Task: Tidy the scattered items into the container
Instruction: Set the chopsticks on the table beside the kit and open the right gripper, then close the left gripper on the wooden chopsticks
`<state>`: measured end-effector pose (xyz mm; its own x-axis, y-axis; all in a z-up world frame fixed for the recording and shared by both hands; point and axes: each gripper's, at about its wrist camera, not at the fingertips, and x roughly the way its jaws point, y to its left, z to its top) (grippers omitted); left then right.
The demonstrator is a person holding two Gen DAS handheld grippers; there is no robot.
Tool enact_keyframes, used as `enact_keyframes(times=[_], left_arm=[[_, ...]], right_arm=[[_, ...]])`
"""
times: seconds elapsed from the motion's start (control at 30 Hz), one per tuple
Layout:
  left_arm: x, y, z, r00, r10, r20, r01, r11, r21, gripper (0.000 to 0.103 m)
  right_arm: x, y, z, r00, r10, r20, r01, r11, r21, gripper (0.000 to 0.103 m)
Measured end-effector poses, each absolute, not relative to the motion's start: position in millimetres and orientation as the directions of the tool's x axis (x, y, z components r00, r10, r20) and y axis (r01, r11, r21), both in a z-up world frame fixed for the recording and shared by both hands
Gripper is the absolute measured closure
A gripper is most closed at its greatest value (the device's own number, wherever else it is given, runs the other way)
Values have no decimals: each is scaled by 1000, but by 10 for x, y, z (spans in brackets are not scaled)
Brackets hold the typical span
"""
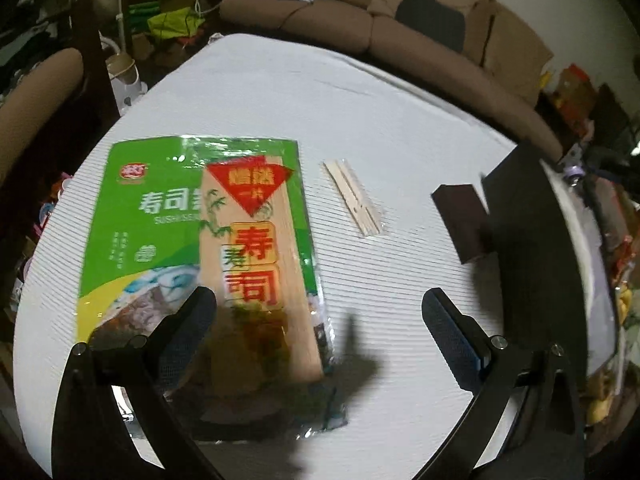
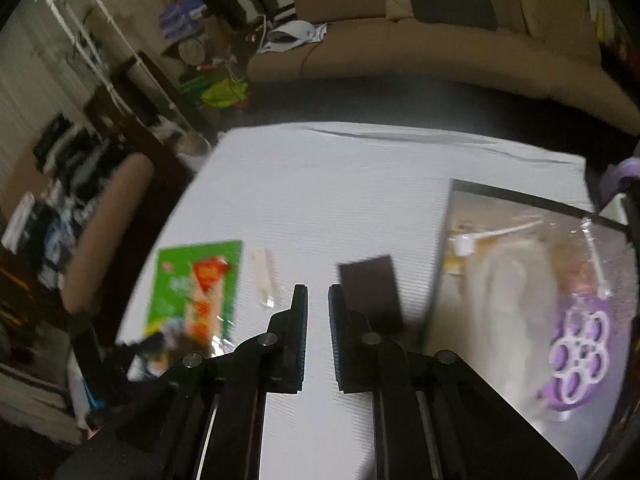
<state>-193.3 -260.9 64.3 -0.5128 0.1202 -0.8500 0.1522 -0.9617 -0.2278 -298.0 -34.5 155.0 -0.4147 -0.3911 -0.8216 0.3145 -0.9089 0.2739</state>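
Observation:
A green sushi pack [image 1: 160,216] with a bamboo mat inside lies on the white tablecloth; it also shows as the green sushi pack [image 2: 196,284] at the left. My left gripper [image 1: 316,296] hangs open just above the pack's near end, its left finger [image 1: 192,320] over the pack. To the right lie pale wooden sticks [image 1: 352,200] in clear wrap and a dark brown block [image 1: 464,224]. My right gripper [image 2: 318,292] is shut with nothing in it, high above the table, with the wooden sticks [image 2: 264,276] and the brown block [image 2: 372,288] beyond its tips. The black-rimmed container [image 2: 520,200] holds a purple item [image 2: 580,356] and a white spoon [image 2: 492,236].
The container's dark wall [image 1: 528,240] stands at the table's right side. A brown sofa [image 1: 320,20] runs behind the table and a padded chair [image 2: 108,232] stands at its left. Clutter fills the floor at the back left.

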Motion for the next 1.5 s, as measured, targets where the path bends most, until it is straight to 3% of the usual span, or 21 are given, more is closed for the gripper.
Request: enact_keyframes(times=[0.13, 0.23, 0.4, 0.63, 0.7, 0.73, 0.87, 1.03, 1.13, 1.3, 1.4, 1.5], left_arm=[[-2331, -2338, 477, -495, 40, -868, 140, -982, -126, 0], [-2700, -2226, 272, -441, -36, -897, 186, -981, -52, 0], [-3139, -2031, 34, -389, -96, -916, 211, -977, 13, 5], [-3254, -1855, -26, -395, -81, -915, 197, -980, 2, 46], [-3255, -1834, 0, -401, -62, -914, 173, -985, -10, 71], [-3245, -1844, 10, -401, -51, -915, 171, -985, -21, 89], [-3072, -2064, 132, -408, 58, -911, 166, -977, -137, 92], [-2444, -2417, 680, -503, 182, -845, 163, -940, -300, 92], [-1959, -2573, 997, -541, 209, -815, 146, -931, -336, 92], [-1474, -2711, 1171, -582, 248, -775, 138, -909, -394, 92], [-1314, -2843, 1089, -593, 304, -746, 148, -869, -472, 92], [-1321, -2959, 991, -583, 338, -739, 150, -849, -507, 92]], right_arm=[[-2825, -211, 1511, -412, -414, -812, 332, -898, 289, 88], [-2700, -142, 1548, -415, -426, -804, 362, -888, 283, 79], [-2613, 25, 1637, -423, -444, -790, 394, -875, 281, 78], [-2622, 111, 1605, -420, -464, -780, 416, -862, 290, 78], [-2602, 100, 1572, -413, -473, -778, 417, -858, 300, 78], [-2591, 91, 1559, -409, -476, -779, 417, -856, 304, 78], [-2540, 30, 1561, -398, -478, -783, 428, -852, 302, 78], [-2551, -96, 1608, -394, -471, -789, 442, -850, 287, 76], [-2632, -263, 1522, -383, -454, -805, 443, -854, 271, 53], [-2961, -728, 1145, -325, -350, -879, 440, -878, 187, 44], [-3181, -987, 867, -268, -250, -930, 438, -892, 114, 19], [-3420, -1183, 606, -257, -115, -959, 440, -898, -11, 18]])
